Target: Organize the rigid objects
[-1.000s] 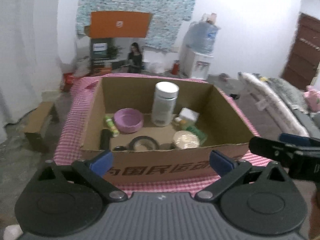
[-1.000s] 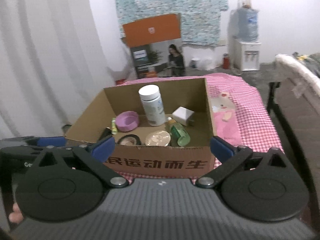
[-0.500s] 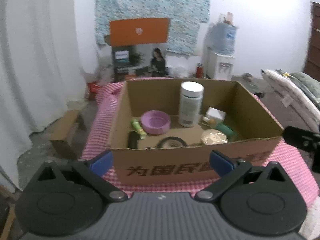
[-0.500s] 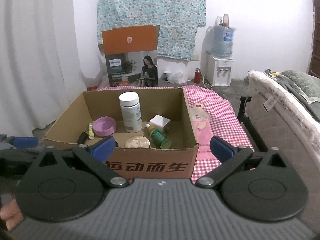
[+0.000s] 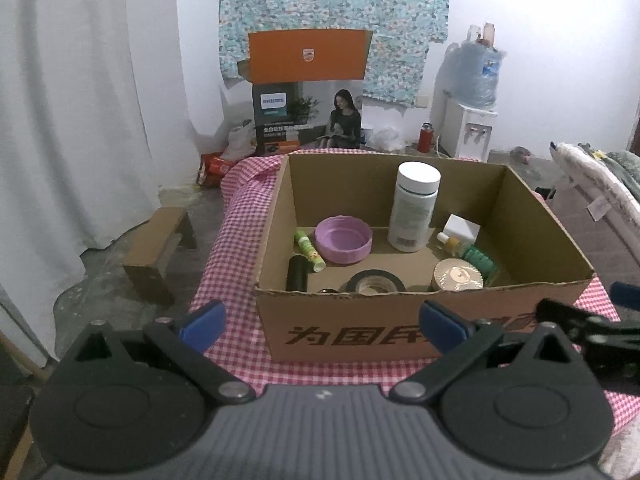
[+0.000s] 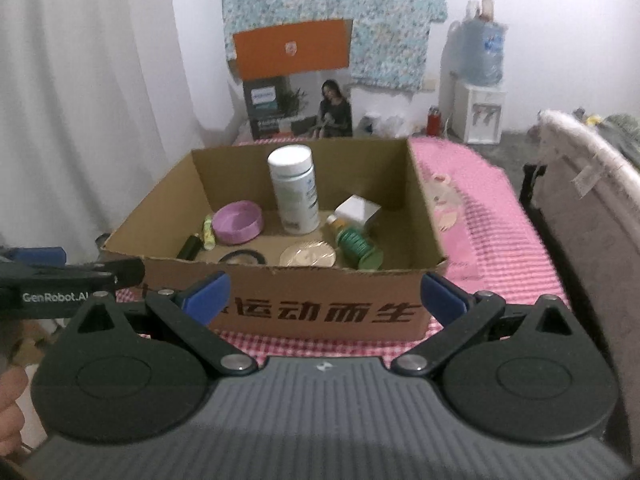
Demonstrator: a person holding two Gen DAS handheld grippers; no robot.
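Left wrist view — both grippers [image 5: 322,324] [image 6: 324,294] gape empty before the cardboard box [image 5: 400,320].

Bottle [image 5: 414,208] in box [image 5: 420,320], behind bowl [image 5: 343,239]

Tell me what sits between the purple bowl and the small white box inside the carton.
The tall white bottle stands upright between the purple bowl and the white box; both wrist views show it.

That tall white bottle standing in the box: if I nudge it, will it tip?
Probably. The white bottle stands upright, tall on a narrow base, so a push near its cap likely topples it. Its smooth round sides may then roll, toward the purple bowl.
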